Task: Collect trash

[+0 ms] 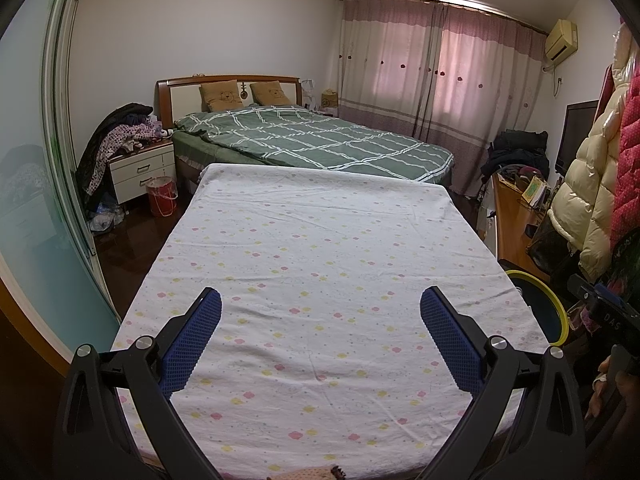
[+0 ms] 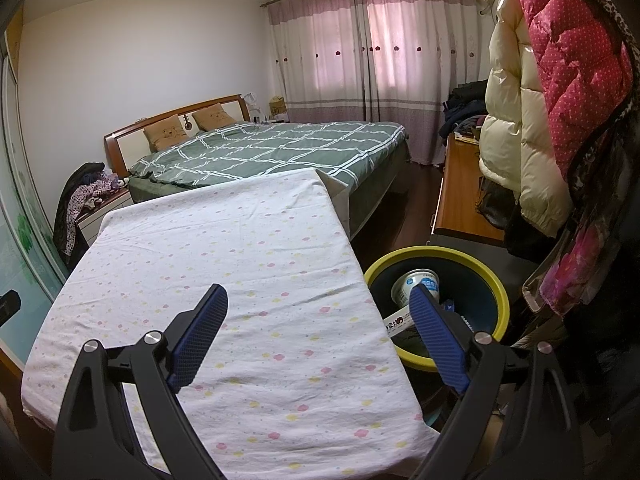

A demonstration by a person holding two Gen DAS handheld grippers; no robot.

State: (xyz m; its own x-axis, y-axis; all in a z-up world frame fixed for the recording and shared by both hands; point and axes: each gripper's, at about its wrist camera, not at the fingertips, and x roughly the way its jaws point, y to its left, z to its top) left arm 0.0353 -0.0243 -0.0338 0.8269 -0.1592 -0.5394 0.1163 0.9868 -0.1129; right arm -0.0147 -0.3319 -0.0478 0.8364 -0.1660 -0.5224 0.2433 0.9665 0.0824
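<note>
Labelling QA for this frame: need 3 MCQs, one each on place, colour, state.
1. Where is the bin?
A. on the table
B. on the floor beside the table's right edge
C. on the bed

2. What colour is the bin's rim?
A. red
B. white
C. yellow

3. What state are the grippers in?
A. both open, holding nothing
B. both shut on trash
C. left shut, right open

Answers:
1 B: the right wrist view shows it below and beside the table.
2 C: a yellow ring runs round its dark inside, where a cup lies.
3 A: the left gripper and right gripper each have fingers wide apart with only cloth between them.
</note>
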